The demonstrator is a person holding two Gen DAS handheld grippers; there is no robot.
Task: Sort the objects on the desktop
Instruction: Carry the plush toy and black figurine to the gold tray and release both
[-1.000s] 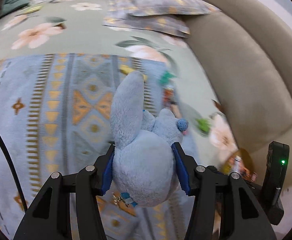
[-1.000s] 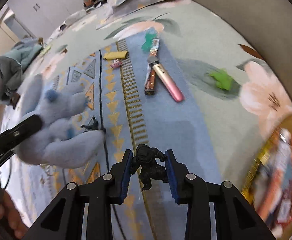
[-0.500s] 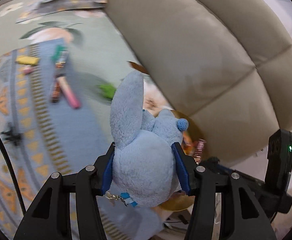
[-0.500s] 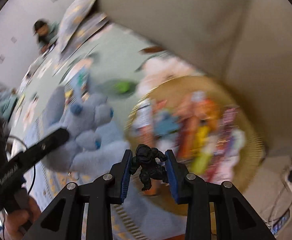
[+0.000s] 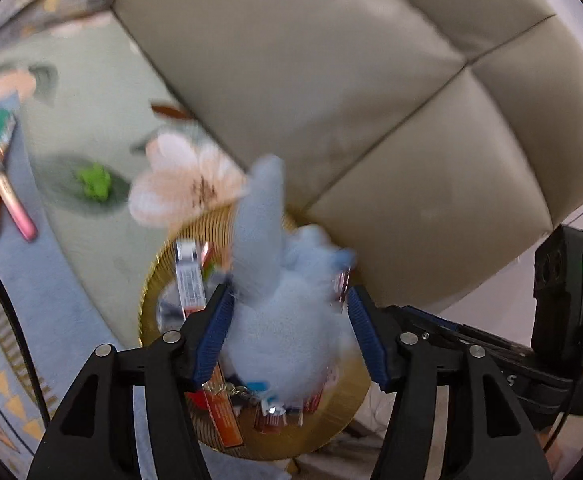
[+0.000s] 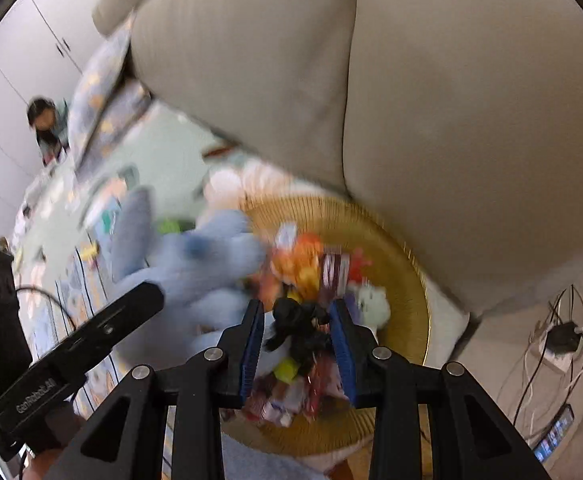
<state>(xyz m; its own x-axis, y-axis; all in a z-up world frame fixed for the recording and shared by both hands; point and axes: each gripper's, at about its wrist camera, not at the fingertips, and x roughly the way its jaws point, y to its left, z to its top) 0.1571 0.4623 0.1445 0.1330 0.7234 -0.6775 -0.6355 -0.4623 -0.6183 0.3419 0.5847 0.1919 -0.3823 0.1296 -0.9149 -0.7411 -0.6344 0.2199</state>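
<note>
A round gold wire basket (image 5: 159, 276) (image 6: 407, 264) full of snack packets and small toys stands on the bed against a beige padded headboard. My left gripper (image 5: 287, 320) has its jaws spread wide; the blurred blue plush rabbit (image 5: 279, 300) (image 6: 195, 264) sits between them over the basket, with a gap on the right side. My right gripper (image 6: 297, 340) also stands wider, and the blurred black toy figure (image 6: 299, 328) lies between its pads above the basket's contents.
The beige padded headboard (image 5: 351, 100) rises right behind the basket. On the bed cover to the left lie a green toy (image 5: 93, 180), a pink tube (image 5: 13, 210) and a snack bar. A person (image 6: 47, 128) sits far back. Cables and a charger (image 6: 563, 336) lie at right.
Both grippers swung from the patterned cover to above the gold basket. Both jaws have widened, and the rabbit and the black figure are blurred, dropping toward the basket.
</note>
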